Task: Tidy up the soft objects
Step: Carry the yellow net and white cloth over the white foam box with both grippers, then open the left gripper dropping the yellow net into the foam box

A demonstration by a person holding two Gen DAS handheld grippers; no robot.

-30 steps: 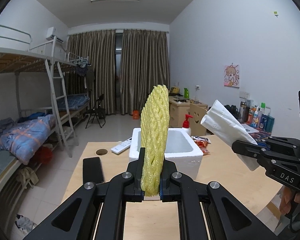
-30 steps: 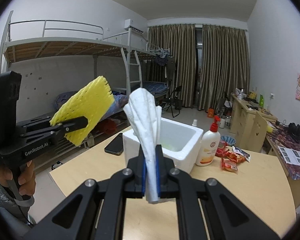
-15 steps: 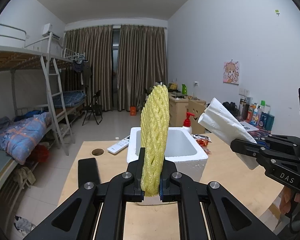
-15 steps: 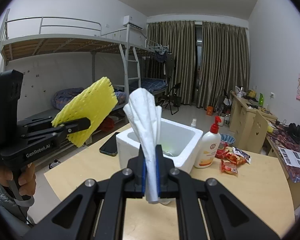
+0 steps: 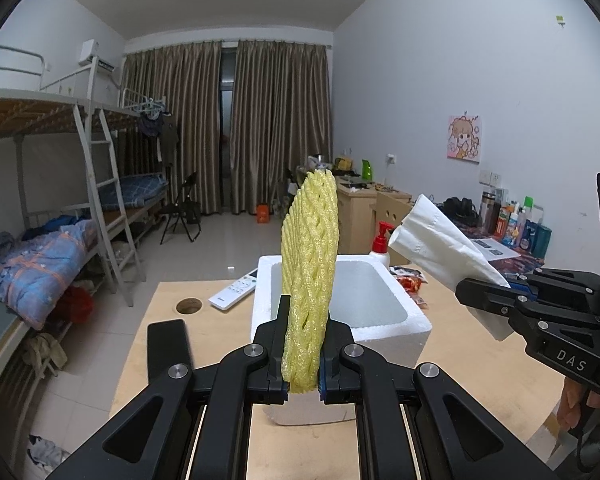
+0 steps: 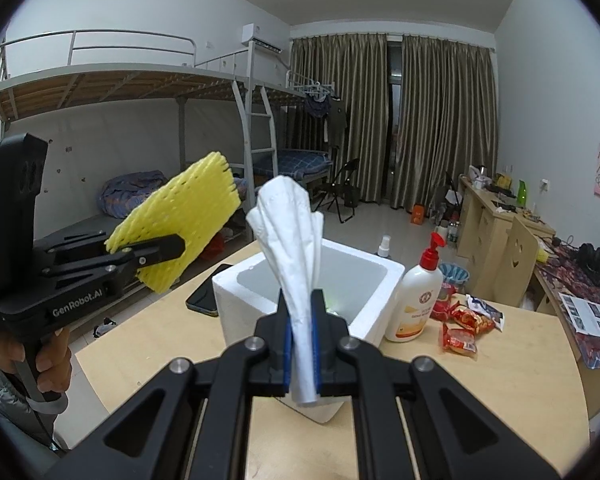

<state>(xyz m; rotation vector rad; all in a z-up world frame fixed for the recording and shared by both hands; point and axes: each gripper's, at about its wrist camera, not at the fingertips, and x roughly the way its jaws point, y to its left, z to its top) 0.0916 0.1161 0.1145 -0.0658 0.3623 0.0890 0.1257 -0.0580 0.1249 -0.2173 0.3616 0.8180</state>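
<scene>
My left gripper [image 5: 304, 322] is shut on a yellow foam net sleeve [image 5: 310, 264] that stands upright between the fingers. It also shows in the right wrist view [image 6: 180, 232], held at the left. My right gripper [image 6: 302, 316] is shut on a folded white tissue [image 6: 290, 236], also seen in the left wrist view [image 5: 440, 246] at the right. A white foam box [image 5: 380, 316] sits open on the wooden table just ahead of and below both grippers; it also shows in the right wrist view [image 6: 376, 276]. Something small and green lies inside it.
On the table [image 6: 500, 380] stand a lotion pump bottle [image 6: 418, 300], red snack packets [image 6: 466, 322], a black phone [image 6: 202, 298] and a white remote [image 5: 234, 290]. A round hole [image 5: 189, 305] is in the tabletop. Bunk beds are at the left, desks at the right.
Both grippers have moved forward, closer to the foam box, which looks larger and nearer. Both holds are unchanged.
</scene>
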